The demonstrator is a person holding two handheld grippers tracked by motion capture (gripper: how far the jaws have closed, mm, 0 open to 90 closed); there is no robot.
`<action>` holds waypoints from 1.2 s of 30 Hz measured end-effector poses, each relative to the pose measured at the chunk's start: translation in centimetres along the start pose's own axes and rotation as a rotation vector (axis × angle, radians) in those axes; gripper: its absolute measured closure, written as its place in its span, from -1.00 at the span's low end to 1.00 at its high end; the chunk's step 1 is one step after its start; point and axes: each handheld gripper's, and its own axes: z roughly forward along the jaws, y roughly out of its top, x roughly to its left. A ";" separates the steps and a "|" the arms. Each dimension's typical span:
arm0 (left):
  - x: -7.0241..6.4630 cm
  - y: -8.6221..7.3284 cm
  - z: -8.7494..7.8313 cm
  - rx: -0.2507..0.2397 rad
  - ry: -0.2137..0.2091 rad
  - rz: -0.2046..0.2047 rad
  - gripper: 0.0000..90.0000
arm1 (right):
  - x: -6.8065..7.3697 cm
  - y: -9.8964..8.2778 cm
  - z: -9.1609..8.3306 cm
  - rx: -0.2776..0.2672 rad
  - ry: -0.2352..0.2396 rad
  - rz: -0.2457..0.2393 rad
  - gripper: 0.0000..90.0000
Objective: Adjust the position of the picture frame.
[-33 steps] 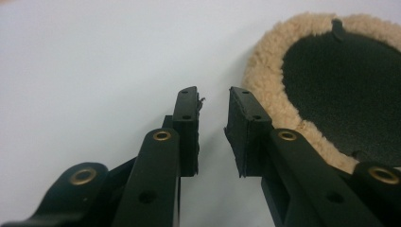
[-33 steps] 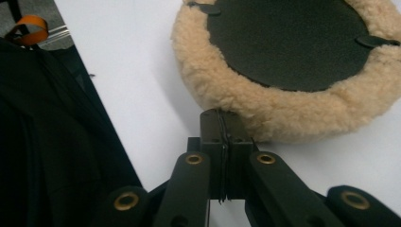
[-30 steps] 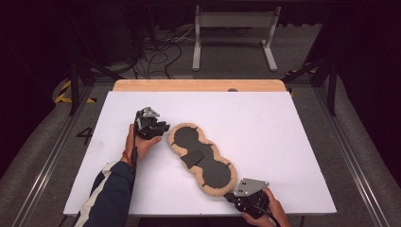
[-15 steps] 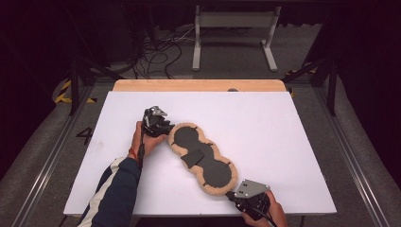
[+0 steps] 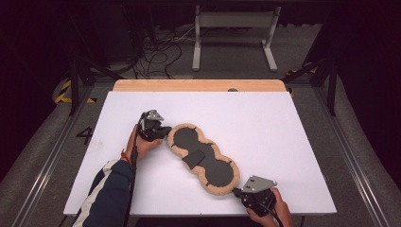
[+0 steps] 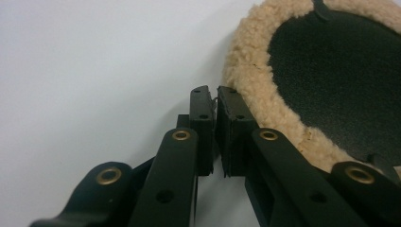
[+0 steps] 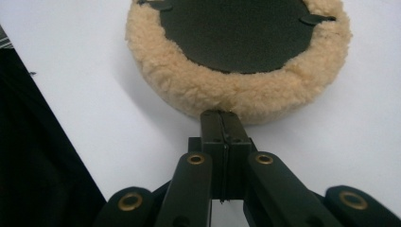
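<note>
The fleece-edged black pad (image 5: 203, 157) lies diagonally mid-table (image 5: 283, 123), unmoved. The left gripper (image 5: 163, 133) has crept closer, its jaws just closing to nearly shut at the fleece edge. The right gripper (image 5: 238, 193) stays shut at the near end.

The person's left forearm, in a striped sleeve, enters at seven o'clock; that hand holds the left gripper (image 5: 163, 132), pointing toward three o'clock, its jaws just closed almost together. The right hand (image 5: 269, 210) at five o'clock holds the right gripper (image 5: 235, 192), pointing toward ten o'clock, jaws pressed together.
</note>
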 end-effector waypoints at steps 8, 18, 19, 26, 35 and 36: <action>-0.6 -0.8 -0.8 0.011 -0.019 0.038 0.97 | -1.5 -0.4 -0.3 0.003 -0.023 0.040 1.00; -0.5 -1.6 -1.5 -0.018 0.009 0.005 0.57 | -3.0 -0.7 -0.4 -0.001 -0.045 0.088 1.00; -0.6 -1.4 -1.3 -0.014 0.034 0.024 0.57 | -3.0 -0.6 -0.4 -0.001 -0.050 0.085 1.00; -0.4 -0.4 -0.1 -0.033 0.088 0.012 0.57 | -3.4 -0.9 -0.7 -0.004 -0.087 0.111 1.00; -0.1 0.3 0.2 0.008 0.000 -0.009 0.72 | -4.0 -0.7 -0.3 -0.014 -0.114 0.161 1.00; -0.2 0.4 0.1 0.019 -0.002 0.009 0.77 | -4.1 -0.7 -0.2 -0.019 -0.113 0.171 1.00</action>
